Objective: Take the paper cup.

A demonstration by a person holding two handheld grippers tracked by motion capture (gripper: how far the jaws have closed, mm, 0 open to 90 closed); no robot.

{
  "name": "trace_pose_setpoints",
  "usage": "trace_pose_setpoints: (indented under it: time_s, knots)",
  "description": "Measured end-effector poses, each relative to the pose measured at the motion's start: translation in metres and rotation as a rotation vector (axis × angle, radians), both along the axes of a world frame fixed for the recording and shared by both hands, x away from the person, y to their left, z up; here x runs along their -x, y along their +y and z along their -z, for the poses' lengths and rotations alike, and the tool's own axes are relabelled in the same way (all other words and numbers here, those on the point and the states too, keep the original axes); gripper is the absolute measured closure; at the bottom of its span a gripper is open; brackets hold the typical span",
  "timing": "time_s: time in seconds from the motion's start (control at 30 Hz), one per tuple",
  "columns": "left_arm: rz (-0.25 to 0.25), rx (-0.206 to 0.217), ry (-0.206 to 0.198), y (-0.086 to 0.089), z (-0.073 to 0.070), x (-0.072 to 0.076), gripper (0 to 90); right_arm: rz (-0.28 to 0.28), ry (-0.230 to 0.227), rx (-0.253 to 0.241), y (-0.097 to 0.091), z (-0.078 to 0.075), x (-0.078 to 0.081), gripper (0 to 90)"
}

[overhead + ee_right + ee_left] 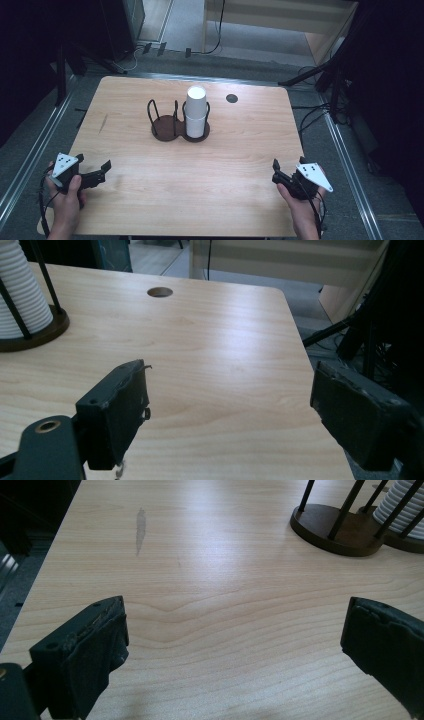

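Two hands come in over the near edge of the table [240,200], each holding a gripper. Near the near left corner sits the left gripper [93,171], jaws pointing toward the middle of the surface; near the near right corner sits the right gripper [282,171], jaws pointing the same way.

At the centre of the surface, toward the far edge, stands a dark wire holder [177,122] with two round bases set side by side and thin upright rods. Its right ring carries a stack of white paper cups [196,111], upright and ribbed along the sides; its left ring has nothing in it. A round hole [231,98] pierces the surface near the far edge, just right of the cups.

From the left gripper view, a grey smear [140,529] marks the wood toward the left edge, and the holder's left base [334,529] shows close up. From the right gripper view, the far right corner and the floor beyond it appear, with the cups [20,295] at the left margin.

Both grippers stand wide apart at the jaws, holding nothing and touching nothing, with bare wood between the pads [122,405].
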State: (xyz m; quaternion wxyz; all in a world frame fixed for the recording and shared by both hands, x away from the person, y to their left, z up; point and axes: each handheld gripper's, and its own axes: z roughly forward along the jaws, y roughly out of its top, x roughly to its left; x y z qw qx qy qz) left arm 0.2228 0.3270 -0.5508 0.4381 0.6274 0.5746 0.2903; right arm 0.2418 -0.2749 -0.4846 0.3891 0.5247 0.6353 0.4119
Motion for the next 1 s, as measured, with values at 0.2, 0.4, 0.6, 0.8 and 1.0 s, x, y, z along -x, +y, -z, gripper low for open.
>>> trace_pose_setpoints:
  time_s: [0.2,0.4,0.6,0.8,1.0]
  knots:
    - [0.01,-0.005,-0.007,-0.001,0.0,0.001,0.0,-0.018,-0.013,-0.006,0.014,-0.01,-0.015,15.3]
    - [0.014,-0.001,-0.009,-0.001,0.0,0.001,0.0,-0.03,-0.003,-0.003,0.028,-0.015,-0.026,15.3]
    - [0.026,-0.007,-0.015,-0.002,0.0,0.001,0.0,-0.052,-0.003,-0.002,0.038,-0.02,-0.032,14.1]
    - [0.024,-0.005,-0.016,-0.002,0.0,0.001,0.0,-0.101,0.0,-0.031,0.046,-0.027,-0.038,9.9]
    - [0.026,-0.004,-0.017,-0.002,0.0,0.002,0.0,-0.139,-0.002,-0.046,0.056,-0.032,-0.042,7.9]
